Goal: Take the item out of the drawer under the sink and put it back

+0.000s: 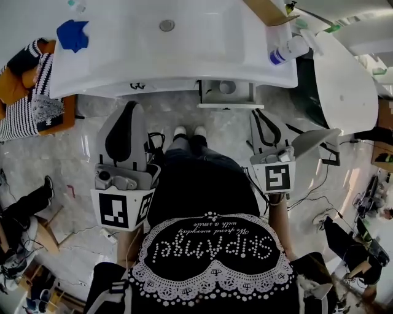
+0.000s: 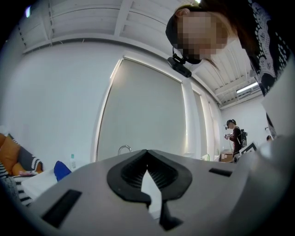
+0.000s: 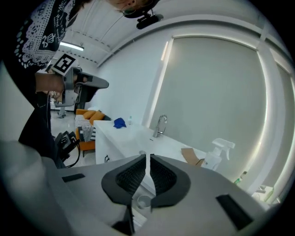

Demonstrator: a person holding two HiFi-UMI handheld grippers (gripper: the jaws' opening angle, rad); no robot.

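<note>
The white sink counter (image 1: 184, 43) runs across the top of the head view. Under its front edge a small drawer (image 1: 226, 103) stands pulled out, with a round cup-like item (image 1: 226, 87) inside. Through the right gripper view's lower jaw gap the same item (image 3: 144, 201) shows. My left gripper (image 1: 131, 105) is held near my left knee, shut and empty. My right gripper (image 1: 257, 112) hovers just right of the drawer and below it, apart from it, its jaws shut with nothing between them. In their own views the left gripper (image 2: 147, 153) and right gripper (image 3: 147, 156) point up over the counter.
A spray bottle (image 1: 288, 49) and cardboard (image 1: 270, 11) sit on the counter's right end, a blue cloth (image 1: 72, 34) on its left. An orange sofa (image 1: 18, 92) with striped cushions stands left. Cables (image 1: 310, 199) trail on the floor at right. Another person (image 2: 236, 138) stands far off.
</note>
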